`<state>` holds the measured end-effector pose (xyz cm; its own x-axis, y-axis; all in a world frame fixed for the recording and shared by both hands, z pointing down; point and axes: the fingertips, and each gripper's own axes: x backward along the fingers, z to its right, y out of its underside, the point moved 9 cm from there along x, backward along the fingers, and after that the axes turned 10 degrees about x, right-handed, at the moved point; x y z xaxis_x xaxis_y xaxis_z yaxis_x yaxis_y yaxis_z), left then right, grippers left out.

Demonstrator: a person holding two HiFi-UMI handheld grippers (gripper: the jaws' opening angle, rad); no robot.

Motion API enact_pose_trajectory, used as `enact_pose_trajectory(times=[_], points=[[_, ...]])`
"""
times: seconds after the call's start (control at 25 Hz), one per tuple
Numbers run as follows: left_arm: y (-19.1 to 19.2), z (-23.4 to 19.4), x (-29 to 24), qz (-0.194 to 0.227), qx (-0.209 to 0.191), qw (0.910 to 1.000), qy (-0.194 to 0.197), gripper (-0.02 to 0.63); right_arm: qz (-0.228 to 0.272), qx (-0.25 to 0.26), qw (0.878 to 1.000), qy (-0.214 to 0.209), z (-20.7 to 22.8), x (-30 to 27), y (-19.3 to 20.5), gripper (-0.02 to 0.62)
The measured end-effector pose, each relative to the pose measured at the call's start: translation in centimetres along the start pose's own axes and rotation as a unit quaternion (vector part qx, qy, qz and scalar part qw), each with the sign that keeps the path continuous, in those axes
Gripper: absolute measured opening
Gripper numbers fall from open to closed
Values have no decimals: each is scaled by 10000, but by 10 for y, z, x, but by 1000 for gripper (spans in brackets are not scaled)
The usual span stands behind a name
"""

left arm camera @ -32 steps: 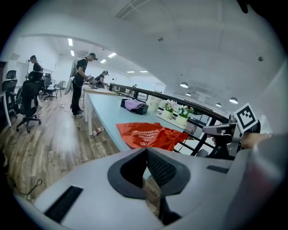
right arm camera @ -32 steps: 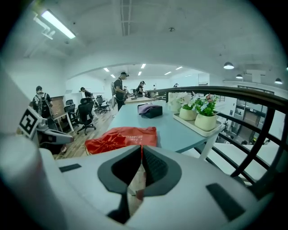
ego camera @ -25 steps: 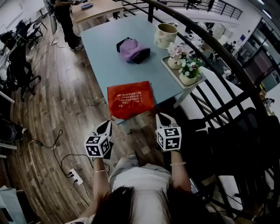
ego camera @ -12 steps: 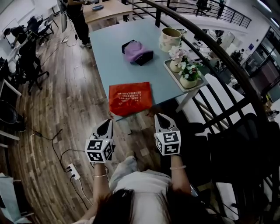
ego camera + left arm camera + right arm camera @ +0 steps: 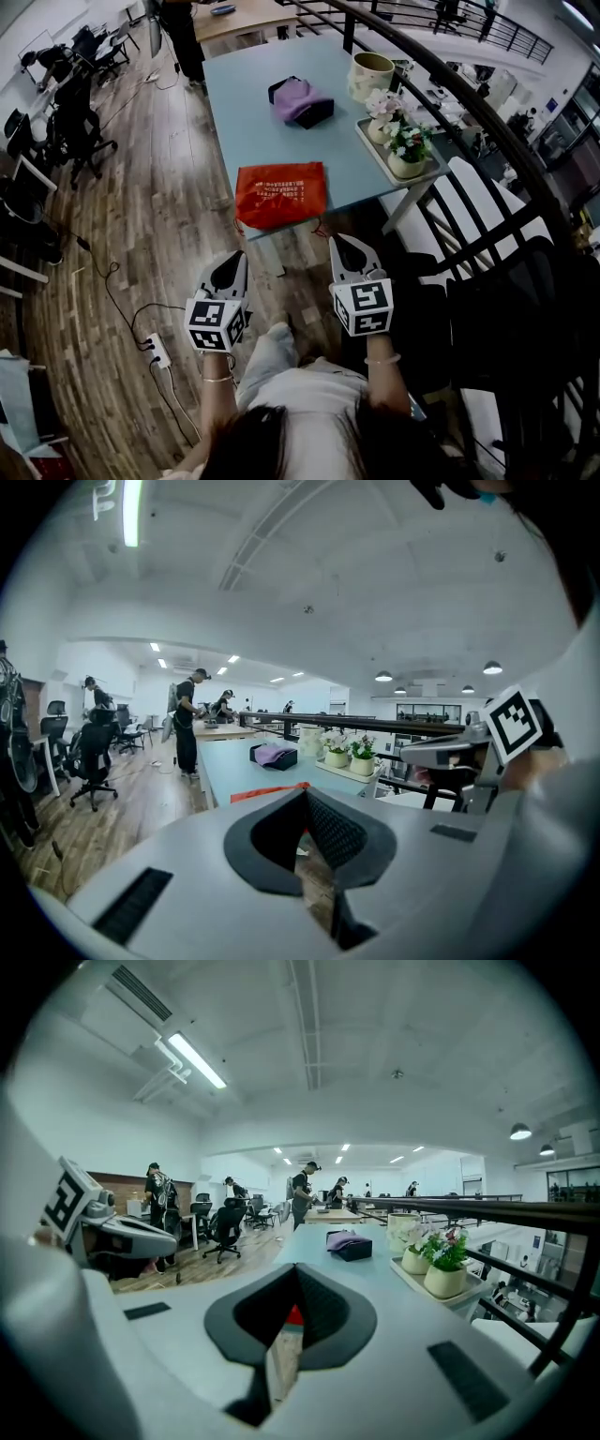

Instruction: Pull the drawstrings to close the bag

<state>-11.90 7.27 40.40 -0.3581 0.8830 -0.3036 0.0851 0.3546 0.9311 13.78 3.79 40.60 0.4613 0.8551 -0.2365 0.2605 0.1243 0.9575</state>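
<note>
The red bag (image 5: 279,194) lies flat at the near edge of the counter (image 5: 253,122). Your left gripper (image 5: 228,272) and right gripper (image 5: 349,253) hang just short of it. Both have their fingers pressed together and hold nothing. The bag looks soft, thin and light, so it may slide when you pull. Open your fingers first, then take the thin strings (image 5: 322,228) that seem to poke out at its two near corners.
</note>
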Motion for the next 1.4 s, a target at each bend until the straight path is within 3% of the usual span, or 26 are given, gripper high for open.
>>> enact_pose_trajectory(times=[0.24,0.52,1.4], points=[[6,17,27,190,112,9998,-26,17,203,-16,9998,-27,-9,28,-1,26],[15,41,50,315,-28,9995,84,17,433,96,9990,-47,-27,67,2,26],[32,82,111,442,-157,9987,218,17,613,243,9978,-113,-62,142,5,26]])
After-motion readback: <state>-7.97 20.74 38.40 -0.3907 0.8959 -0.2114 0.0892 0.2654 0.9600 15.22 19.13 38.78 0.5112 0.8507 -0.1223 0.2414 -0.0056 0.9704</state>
